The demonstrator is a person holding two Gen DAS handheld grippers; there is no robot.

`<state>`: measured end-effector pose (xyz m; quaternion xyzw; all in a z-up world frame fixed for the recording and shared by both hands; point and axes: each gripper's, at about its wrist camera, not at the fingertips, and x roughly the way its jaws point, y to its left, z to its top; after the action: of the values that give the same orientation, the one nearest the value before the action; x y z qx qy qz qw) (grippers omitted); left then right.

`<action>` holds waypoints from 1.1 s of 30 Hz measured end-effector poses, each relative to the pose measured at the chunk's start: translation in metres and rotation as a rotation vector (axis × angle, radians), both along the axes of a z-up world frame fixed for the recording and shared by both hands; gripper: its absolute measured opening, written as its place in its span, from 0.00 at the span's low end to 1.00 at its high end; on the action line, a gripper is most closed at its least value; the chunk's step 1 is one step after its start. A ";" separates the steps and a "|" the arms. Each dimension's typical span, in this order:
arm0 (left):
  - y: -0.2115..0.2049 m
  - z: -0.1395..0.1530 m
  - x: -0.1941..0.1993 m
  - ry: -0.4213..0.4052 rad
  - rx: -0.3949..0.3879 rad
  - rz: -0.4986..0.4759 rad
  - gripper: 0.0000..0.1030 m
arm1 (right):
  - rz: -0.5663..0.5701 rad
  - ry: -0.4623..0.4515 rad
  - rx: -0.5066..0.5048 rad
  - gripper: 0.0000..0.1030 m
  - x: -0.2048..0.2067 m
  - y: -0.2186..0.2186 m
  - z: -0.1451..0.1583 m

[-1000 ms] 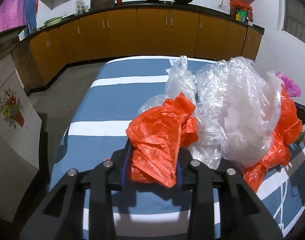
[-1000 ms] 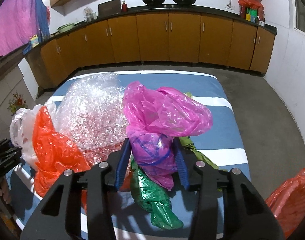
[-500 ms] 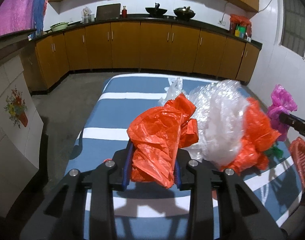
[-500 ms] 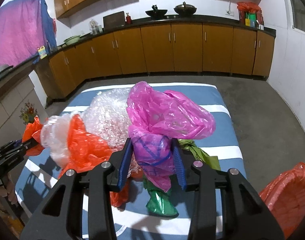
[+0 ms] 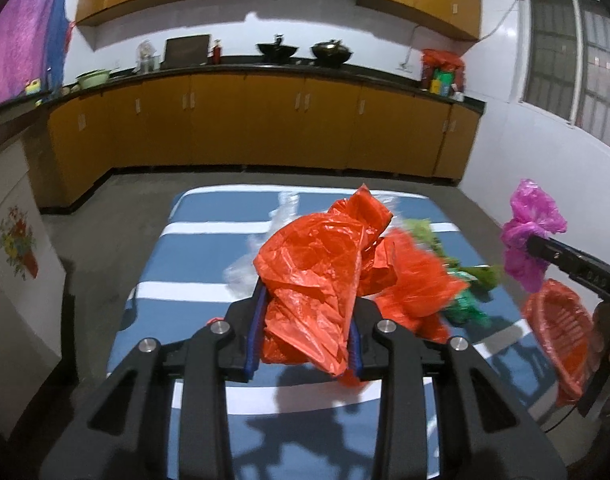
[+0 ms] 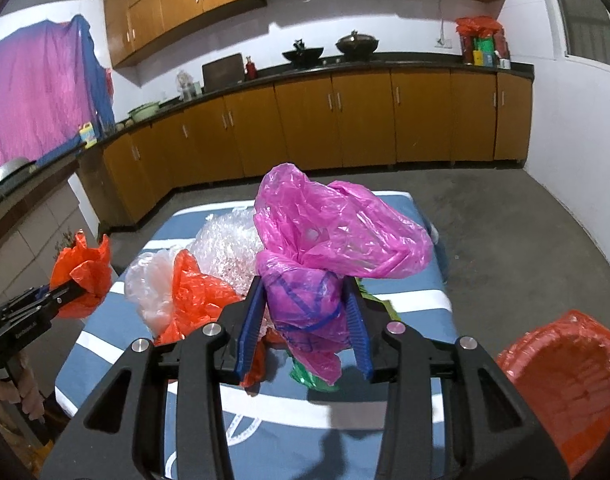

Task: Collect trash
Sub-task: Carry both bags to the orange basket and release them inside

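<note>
My left gripper [image 5: 305, 332] is shut on a crumpled orange plastic bag [image 5: 317, 268] and holds it well above the blue striped table [image 5: 209, 256]. My right gripper [image 6: 305, 320] is shut on a pink plastic bag [image 6: 333, 236], also lifted; it shows in the left wrist view [image 5: 531, 224] at the right. On the table lie more orange bags [image 6: 197, 296], clear bubble wrap [image 6: 229, 240], a whitish bag [image 6: 149, 292] and a green bag [image 5: 465, 304]. An orange basket [image 6: 561, 380] stands by the table's right side.
Wooden cabinets [image 5: 265, 128] with a black counter run along the far wall. Grey floor [image 6: 517, 232] surrounds the table. A tiled wall [image 5: 13, 264] stands to the left. A purple cloth [image 6: 37, 92] hangs at the left.
Both grippers have risen and pulled back with their bags. The table and the pile look smaller and lower now. The orange basket has come more into view.
</note>
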<state>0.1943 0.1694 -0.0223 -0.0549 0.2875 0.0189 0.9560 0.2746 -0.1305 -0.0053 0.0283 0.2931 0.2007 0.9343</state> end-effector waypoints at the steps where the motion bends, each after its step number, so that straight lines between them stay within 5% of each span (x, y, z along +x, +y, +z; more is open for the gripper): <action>1: -0.006 0.003 0.000 -0.004 -0.001 -0.014 0.32 | -0.006 -0.005 0.005 0.39 -0.003 -0.004 0.001; 14: -0.143 0.021 0.004 -0.022 -0.036 -0.287 0.32 | -0.213 -0.041 -0.023 0.39 -0.059 -0.101 0.005; 33: -0.308 -0.017 0.033 0.082 -0.062 -0.577 0.33 | -0.462 0.012 0.045 0.39 -0.094 -0.217 -0.022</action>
<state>0.2278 -0.1389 -0.0389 0.0006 0.3301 -0.2603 0.9073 0.1804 -0.3476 -0.0275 0.1165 0.2801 -0.0123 0.9528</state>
